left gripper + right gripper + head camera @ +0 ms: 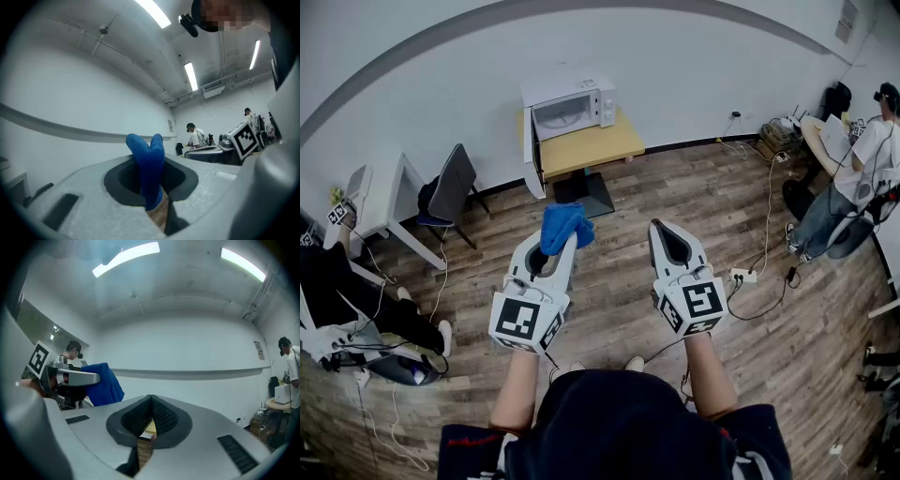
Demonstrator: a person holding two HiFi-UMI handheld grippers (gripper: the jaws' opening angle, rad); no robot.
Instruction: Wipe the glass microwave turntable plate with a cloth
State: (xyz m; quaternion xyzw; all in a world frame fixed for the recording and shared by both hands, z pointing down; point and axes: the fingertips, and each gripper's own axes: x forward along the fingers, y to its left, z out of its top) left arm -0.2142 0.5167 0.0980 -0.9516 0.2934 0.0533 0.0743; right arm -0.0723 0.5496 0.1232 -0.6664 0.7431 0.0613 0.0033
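Note:
A blue cloth point(564, 227) hangs bunched from my left gripper point(563, 246), which is shut on it. The same cloth point(149, 168) stands up between the pads in the left gripper view. My right gripper point(662, 231) is beside it, shut with nothing between its pads, as the right gripper view point(150, 419) shows; the cloth point(103, 383) appears there at the left. Both grippers are held out level, well short of the white microwave point(570, 108), whose door looks closed. No glass turntable plate is in sight.
The microwave stands on a small wooden table point(591, 145) against the far wall. A dark chair point(450, 183) is at the left. A power strip point(742, 276) and cables lie on the wooden floor at the right, near a seated person point(853, 187).

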